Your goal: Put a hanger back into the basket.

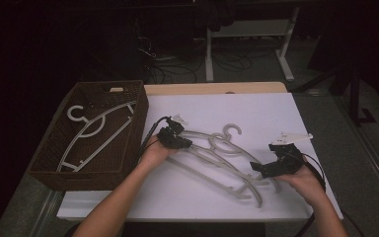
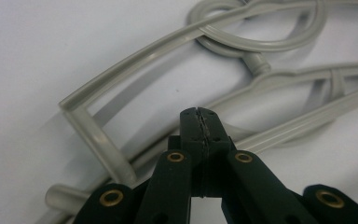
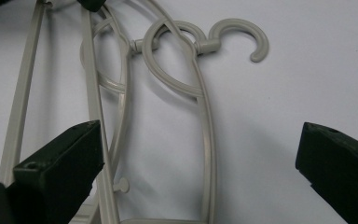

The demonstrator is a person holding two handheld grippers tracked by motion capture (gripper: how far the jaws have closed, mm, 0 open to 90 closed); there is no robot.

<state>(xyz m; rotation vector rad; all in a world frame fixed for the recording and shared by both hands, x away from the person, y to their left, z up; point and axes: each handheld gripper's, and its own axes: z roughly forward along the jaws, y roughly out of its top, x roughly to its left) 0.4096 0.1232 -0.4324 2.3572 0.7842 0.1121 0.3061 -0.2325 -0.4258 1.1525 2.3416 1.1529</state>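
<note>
**A:** Take me through it, starting from the high view.

**B:** My left gripper [image 1: 183, 142] sits at the left end of the pile of grey hangers [image 1: 222, 158] on the white table [image 1: 256, 111]. My right gripper [image 1: 256, 167] is at the pile's other end, near the table's right edge. The wicker basket [image 1: 44, 158] stands just beside the table's left side, with one hanger [image 1: 96, 133] already lying in it, so I judge the job is moving these across one at a time.

**A:** And along your left gripper?

**B:** The jaws of my left gripper [image 2: 199, 116] are pressed fully together, tips meeting. Hanger arms run just past and under them, and the corner of one hanger [image 2: 81, 112] lies to the side. I can't tell from here whether anything is pinched; the tips look closed on themselves.

**A:** The right gripper view?

**B:** My right gripper [image 3: 200, 163] stands wide open, empty, with a hanger arm [image 3: 208, 140] running up between the jaws and two interlocked hooks [image 3: 191, 46] beyond.

**A:** So how do you do this step well?

**B:** Those hooks are threaded through each other. I'd check that the left really has one arm only, and regrip if not. Then I'd close the right on the other hanger to pin it down, and draw the left one out sideways, not straight up, so the hooks slip free without dragging the pile.
</note>
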